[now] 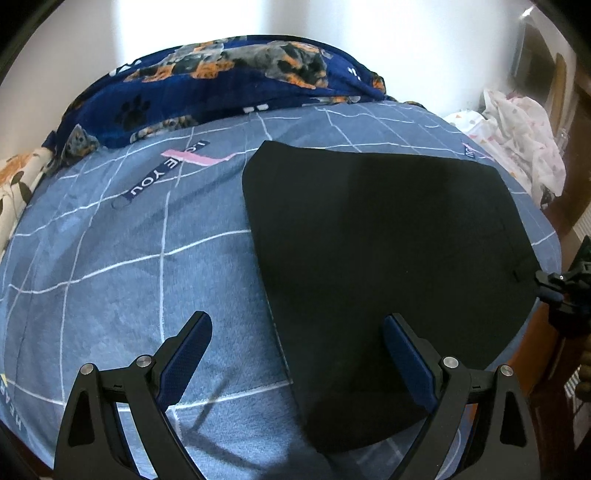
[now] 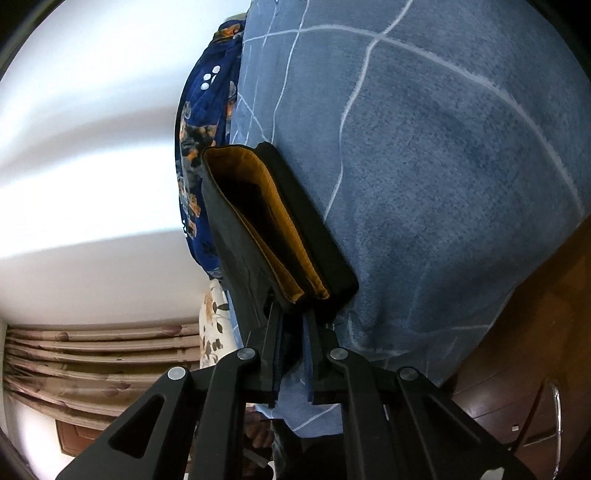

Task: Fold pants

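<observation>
On a bed covered with a blue checked sheet (image 1: 122, 266), the left gripper (image 1: 297, 332) hovers with its fingers spread wide and nothing between them. Just ahead of it and reaching under its right finger (image 1: 406, 360), the black pants (image 1: 388, 236) lie flat on the sheet, folded into a broad panel. Beyond them, a dark blue blanket (image 1: 229, 88) printed with dogs and paw marks is bunched along the far side of the bed by a white wall (image 1: 295, 18). At the pants' right edge, the right gripper (image 1: 546, 286) meets the fabric. Its own camera shows its fingers pressed together on the waistband end of the pants (image 2: 280, 236), where a tan lining shows, with the gripper (image 2: 291, 314) pinching the layers.
</observation>
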Available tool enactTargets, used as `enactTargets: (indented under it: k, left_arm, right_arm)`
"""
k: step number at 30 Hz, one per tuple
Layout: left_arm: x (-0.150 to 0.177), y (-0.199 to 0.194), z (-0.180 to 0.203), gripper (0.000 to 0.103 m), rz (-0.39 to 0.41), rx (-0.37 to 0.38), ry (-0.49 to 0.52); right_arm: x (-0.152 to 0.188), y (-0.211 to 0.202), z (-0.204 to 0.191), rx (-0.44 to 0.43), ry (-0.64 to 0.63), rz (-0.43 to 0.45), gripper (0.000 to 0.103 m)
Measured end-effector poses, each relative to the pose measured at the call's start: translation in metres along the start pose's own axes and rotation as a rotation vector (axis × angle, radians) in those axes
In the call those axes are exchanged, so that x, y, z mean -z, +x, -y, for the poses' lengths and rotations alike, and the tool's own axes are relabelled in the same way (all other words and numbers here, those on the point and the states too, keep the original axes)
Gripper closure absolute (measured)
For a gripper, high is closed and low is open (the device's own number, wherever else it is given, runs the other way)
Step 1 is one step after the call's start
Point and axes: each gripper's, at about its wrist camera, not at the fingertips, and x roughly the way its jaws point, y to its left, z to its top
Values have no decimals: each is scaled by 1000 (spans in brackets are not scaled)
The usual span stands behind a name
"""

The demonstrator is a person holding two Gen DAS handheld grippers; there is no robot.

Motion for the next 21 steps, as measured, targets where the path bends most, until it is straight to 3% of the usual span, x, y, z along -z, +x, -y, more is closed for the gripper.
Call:
enactTargets:
  k: [13,21]
  left_arm:
    - [-2,-2,-1,9,14,-3,-2]
    - [-4,-3,-10,9,22,2,-33]
  right_arm:
    - [2,1,-12,66,-72,17,95]
    - [-1,-3,-13,64,-86,8,92]
